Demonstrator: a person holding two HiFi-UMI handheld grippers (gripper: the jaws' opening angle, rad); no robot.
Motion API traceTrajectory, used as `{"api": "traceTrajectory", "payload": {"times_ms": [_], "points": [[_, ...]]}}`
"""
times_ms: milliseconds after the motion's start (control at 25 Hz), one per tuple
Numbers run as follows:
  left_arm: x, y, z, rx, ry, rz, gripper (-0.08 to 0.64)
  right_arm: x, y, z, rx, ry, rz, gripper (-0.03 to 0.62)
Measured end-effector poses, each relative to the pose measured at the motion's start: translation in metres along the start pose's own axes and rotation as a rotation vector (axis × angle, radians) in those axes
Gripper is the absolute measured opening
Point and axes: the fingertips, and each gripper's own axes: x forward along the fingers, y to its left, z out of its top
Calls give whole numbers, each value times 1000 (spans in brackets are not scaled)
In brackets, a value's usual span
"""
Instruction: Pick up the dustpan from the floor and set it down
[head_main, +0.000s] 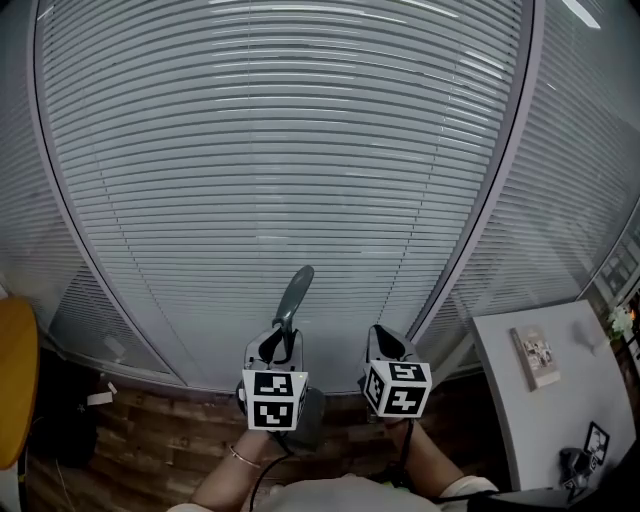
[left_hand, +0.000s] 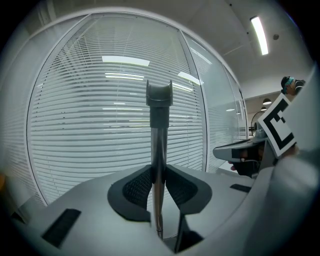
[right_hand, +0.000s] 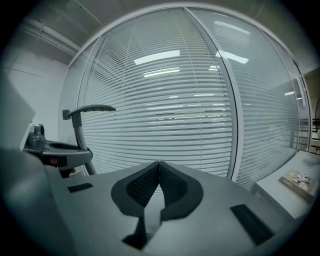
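Note:
In the head view my left gripper (head_main: 283, 347) is shut on the dustpan's grey pole, and the curved handle (head_main: 294, 297) sticks up above the jaws. A grey part of the dustpan (head_main: 312, 416) hangs below the gripper's marker cube. The left gripper view shows the pole (left_hand: 159, 150) upright between the pads of the left gripper (left_hand: 158, 176), with the handle top (left_hand: 159, 95) above. My right gripper (head_main: 390, 347) is held level beside it, and its pads (right_hand: 150, 182) are pressed together with nothing between them. The right gripper view also catches the dustpan handle (right_hand: 82, 112) at the left.
A glass wall with horizontal blinds (head_main: 300, 150) fills the view straight ahead. A white table (head_main: 560, 420) with a booklet (head_main: 537, 357) stands at the right. A yellow round edge (head_main: 15, 370) and a dark bag (head_main: 60, 410) sit at the left on the wooden floor (head_main: 150, 440).

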Motion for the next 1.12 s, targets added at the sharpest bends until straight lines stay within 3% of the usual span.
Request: {"api": "traceTrajectory", "payload": {"times_ms": [720,1120], "points": [[-34,47,-50,-17,65,33,94,5,49,-45,21,67,-17,32],[-34,41,-87,-35,118,111,94,9,27,-75,6,133,-11,32]]}}
